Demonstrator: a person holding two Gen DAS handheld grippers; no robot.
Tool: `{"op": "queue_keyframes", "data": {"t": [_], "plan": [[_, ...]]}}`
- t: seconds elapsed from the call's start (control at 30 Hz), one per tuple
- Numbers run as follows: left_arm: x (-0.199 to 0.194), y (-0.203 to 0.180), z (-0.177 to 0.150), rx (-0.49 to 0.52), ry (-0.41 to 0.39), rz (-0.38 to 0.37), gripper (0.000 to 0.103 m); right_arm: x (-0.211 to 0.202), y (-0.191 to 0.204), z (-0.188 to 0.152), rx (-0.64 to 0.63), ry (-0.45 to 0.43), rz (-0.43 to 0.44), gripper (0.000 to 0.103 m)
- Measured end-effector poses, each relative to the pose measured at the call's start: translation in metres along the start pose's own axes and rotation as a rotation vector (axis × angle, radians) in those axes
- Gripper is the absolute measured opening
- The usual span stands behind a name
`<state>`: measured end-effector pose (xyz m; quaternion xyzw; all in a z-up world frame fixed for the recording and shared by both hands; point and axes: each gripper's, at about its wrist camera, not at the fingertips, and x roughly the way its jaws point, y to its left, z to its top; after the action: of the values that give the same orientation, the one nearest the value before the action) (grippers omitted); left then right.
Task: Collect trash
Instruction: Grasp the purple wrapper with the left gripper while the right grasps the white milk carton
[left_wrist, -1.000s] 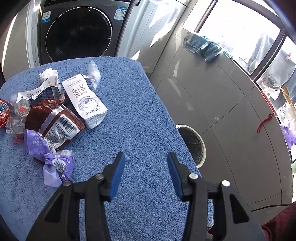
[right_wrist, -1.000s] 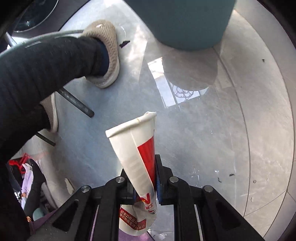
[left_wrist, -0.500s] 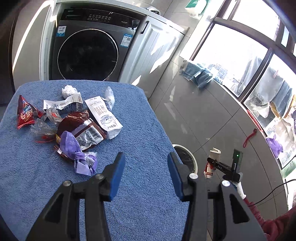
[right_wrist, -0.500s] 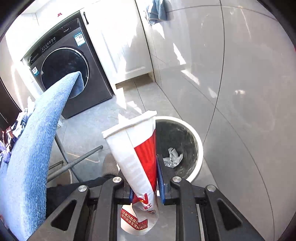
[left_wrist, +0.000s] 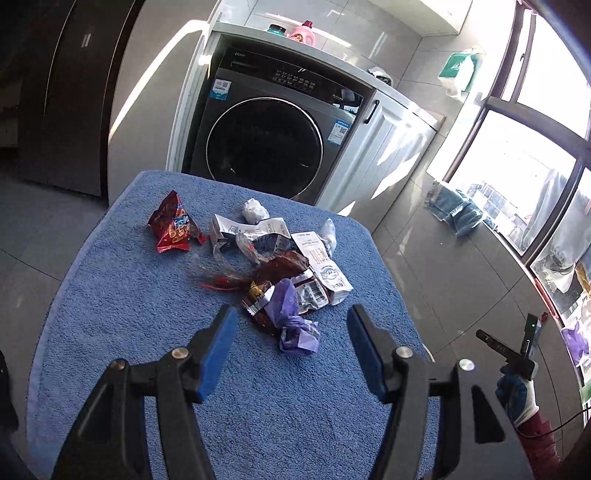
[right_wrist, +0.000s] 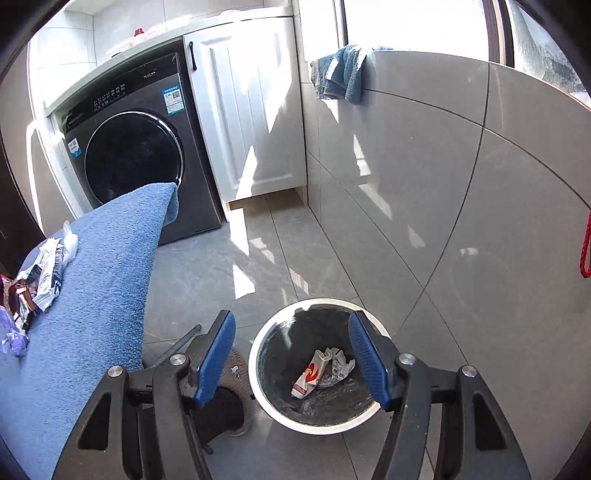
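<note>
Right gripper (right_wrist: 291, 354) jaws just spread, empty, above white bin (right_wrist: 258, 384); red-white carton (right_wrist: 309, 373) inside at 6 o'clock; left gripper (left_wrist: 288, 354) also just widened, empty, purple wrapper (left_wrist: 291, 321) at 12.

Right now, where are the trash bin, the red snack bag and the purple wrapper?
trash bin (right_wrist: 258, 373): right wrist view, white rim.
red snack bag (left_wrist: 173, 228): left wrist view, printed front.
purple wrapper (left_wrist: 291, 317): left wrist view, crumpled middle.
</note>
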<state>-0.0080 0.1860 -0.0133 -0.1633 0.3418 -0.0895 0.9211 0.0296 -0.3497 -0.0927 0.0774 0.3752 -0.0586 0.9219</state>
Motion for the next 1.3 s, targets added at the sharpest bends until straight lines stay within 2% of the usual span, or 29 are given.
{"op": "queue_keyframes", "data": {"t": [0.13, 0.27, 0.4, 0.5, 0.63, 0.77, 1.0, 1.03, 1.1, 1.3], "plan": [[0.005, 0.035, -0.009, -0.049, 0.032, 0.044, 0.060, -0.026, 0.049, 0.010, -0.076, -0.035, 0.085, 0.060], [0.013, 0.058, -0.019, -0.074, 0.076, 0.058, 0.060, -0.047, 0.095, 0.013, -0.154, -0.053, 0.163, 0.060], [0.024, 0.061, -0.024, -0.084, 0.110, 0.032, 0.060, -0.057, 0.129, 0.018, -0.221, -0.060, 0.229, 0.060], [0.033, 0.049, -0.022, -0.060, 0.127, 0.000, 0.060, -0.055, 0.146, 0.022, -0.267, -0.063, 0.260, 0.060], [0.055, 0.024, -0.013, -0.002, 0.156, -0.022, 0.060, -0.039, 0.164, 0.028, -0.287, -0.048, 0.311, 0.060], [0.085, 0.003, -0.003, 0.044, 0.182, -0.013, 0.060, -0.016, 0.185, 0.030, -0.315, -0.011, 0.348, 0.060], [0.130, -0.009, 0.011, 0.078, 0.226, -0.001, 0.058, 0.021, 0.230, 0.040, -0.391, 0.032, 0.423, 0.060], [0.135, -0.010, 0.012, 0.083, 0.233, -0.003, 0.058, 0.035, 0.246, 0.046, -0.413, 0.044, 0.455, 0.060], [0.142, -0.010, 0.012, 0.090, 0.249, -0.001, 0.053, 0.050, 0.264, 0.052, -0.431, 0.064, 0.480, 0.060], [0.156, -0.004, 0.007, 0.069, 0.292, -0.036, 0.026, 0.090, 0.306, 0.060, -0.449, 0.129, 0.537, 0.060]]}}
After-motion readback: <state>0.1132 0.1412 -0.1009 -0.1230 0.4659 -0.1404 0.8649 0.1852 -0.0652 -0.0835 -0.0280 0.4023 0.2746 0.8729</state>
